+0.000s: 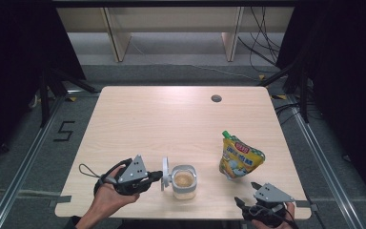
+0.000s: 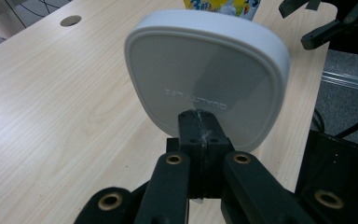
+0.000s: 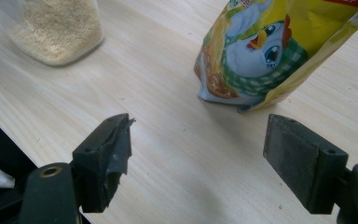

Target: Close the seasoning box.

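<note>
The person's left hand (image 1: 108,193) came in from six o'clock at the lower left, wrapped around the black two-jaw left gripper (image 1: 158,175), which pointed toward three o'clock under its grey three-cornered plate. Its jaws were pressed together in the left gripper view. At the lower right, the right hand (image 1: 286,213) held the black right gripper (image 1: 247,194), aimed toward eleven o'clock, its jaws standing wide apart with nothing between them.

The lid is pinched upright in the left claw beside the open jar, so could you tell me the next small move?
Probably lay the lid flat on the table: the jar is open, and the right claw waits open near the pouch.
</note>
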`<state>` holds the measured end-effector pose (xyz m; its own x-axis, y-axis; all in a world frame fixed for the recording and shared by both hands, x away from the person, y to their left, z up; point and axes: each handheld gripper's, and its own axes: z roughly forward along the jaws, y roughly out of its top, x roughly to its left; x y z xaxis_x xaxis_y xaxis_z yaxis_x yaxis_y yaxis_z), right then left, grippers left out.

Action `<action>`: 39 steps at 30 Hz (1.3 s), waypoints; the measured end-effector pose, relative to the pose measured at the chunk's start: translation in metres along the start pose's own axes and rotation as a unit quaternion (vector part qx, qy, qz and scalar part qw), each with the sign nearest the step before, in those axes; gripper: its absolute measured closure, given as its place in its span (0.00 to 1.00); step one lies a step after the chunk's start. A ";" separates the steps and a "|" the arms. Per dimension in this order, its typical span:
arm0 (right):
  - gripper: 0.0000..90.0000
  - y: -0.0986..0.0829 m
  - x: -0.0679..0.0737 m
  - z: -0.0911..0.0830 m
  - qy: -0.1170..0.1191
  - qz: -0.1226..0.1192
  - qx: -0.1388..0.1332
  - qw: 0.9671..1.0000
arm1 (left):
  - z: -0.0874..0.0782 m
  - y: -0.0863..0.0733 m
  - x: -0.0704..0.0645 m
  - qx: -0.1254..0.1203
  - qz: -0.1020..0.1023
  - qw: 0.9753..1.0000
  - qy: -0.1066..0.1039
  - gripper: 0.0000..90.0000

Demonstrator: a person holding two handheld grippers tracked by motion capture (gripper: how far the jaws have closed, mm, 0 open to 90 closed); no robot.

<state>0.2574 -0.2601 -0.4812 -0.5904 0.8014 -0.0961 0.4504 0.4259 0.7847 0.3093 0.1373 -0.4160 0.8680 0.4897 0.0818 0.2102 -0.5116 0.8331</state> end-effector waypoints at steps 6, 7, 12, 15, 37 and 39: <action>0.27 0.000 0.000 0.000 -0.001 0.000 0.000 1.000 | 0.004 0.005 -0.002 -0.004 0.000 1.000 -0.002 0.99; 0.27 0.000 0.000 0.000 0.000 0.000 0.000 1.000 | 0.004 0.006 -0.002 -0.001 0.002 1.000 -0.002 0.99; 0.27 0.000 0.001 0.000 0.001 0.001 0.000 1.000 | 0.008 0.010 -0.003 -0.006 0.012 1.000 -0.007 0.99; 0.27 0.000 0.001 0.000 0.001 0.000 0.000 1.000 | 0.013 0.011 -0.003 -0.002 0.012 1.000 -0.009 0.99; 0.27 0.000 0.000 0.000 0.000 -0.003 0.002 1.000 | 0.004 0.011 -0.002 -0.015 -0.012 1.000 -0.015 0.91; 0.27 0.000 0.000 0.000 -0.001 -0.004 0.002 1.000 | 0.002 0.008 0.000 -0.019 -0.022 0.999 -0.017 0.87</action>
<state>0.2573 -0.2598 -0.4815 -0.5929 0.7985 -0.1045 0.4482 0.4350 0.7809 0.3120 0.1316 -0.4101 0.8737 0.4858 0.0269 0.2313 -0.4633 0.8555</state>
